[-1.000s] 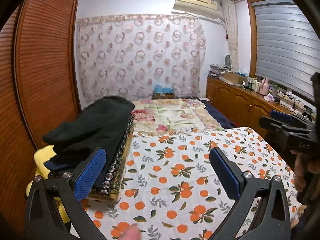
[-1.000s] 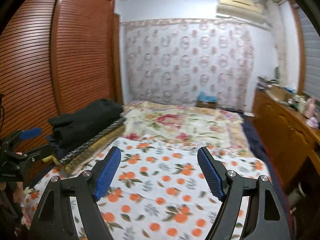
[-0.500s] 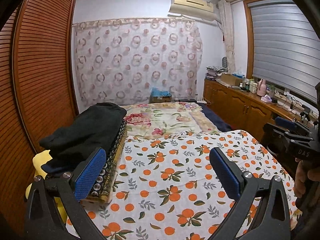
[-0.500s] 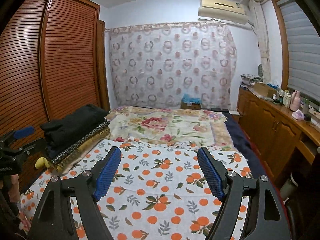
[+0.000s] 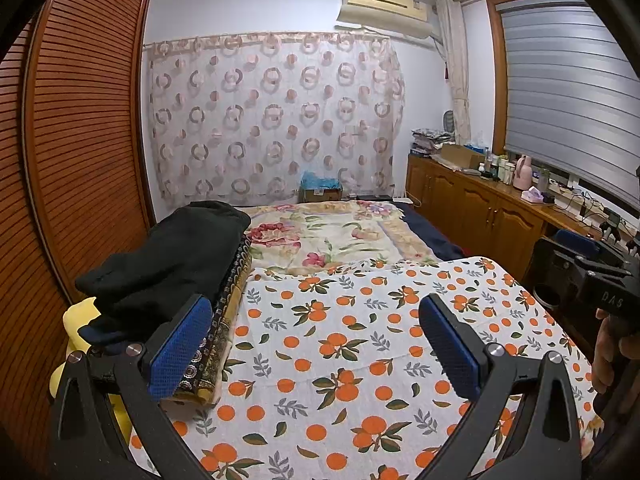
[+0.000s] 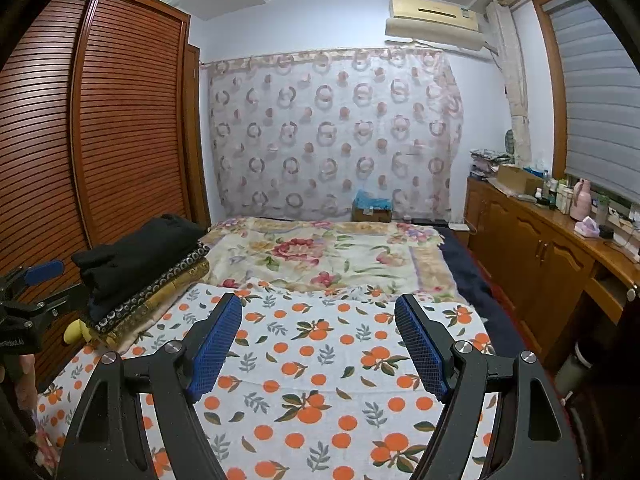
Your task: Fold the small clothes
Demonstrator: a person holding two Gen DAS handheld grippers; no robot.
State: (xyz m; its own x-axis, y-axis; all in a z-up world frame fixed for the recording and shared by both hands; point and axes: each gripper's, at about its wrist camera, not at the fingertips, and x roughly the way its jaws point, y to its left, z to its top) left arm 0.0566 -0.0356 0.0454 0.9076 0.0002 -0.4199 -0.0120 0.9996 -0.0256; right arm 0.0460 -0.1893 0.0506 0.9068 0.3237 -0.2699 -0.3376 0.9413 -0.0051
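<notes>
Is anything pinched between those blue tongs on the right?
No, the right tongs are spread open with only the orange-print sheet visible between them.

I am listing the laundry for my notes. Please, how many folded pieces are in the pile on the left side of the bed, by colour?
Black: 1
Dark with ring pattern: 1
Gold-brown: 1
Yellow: 1
Total: 4 visible; any hidden layers cannot be counted.

Bed [image 5: 436,240] — orange-print sheet [image 5: 360,360], floral blanket [image 5: 340,236], folded clothes stack [image 5: 168,264] on left edge.
</notes>
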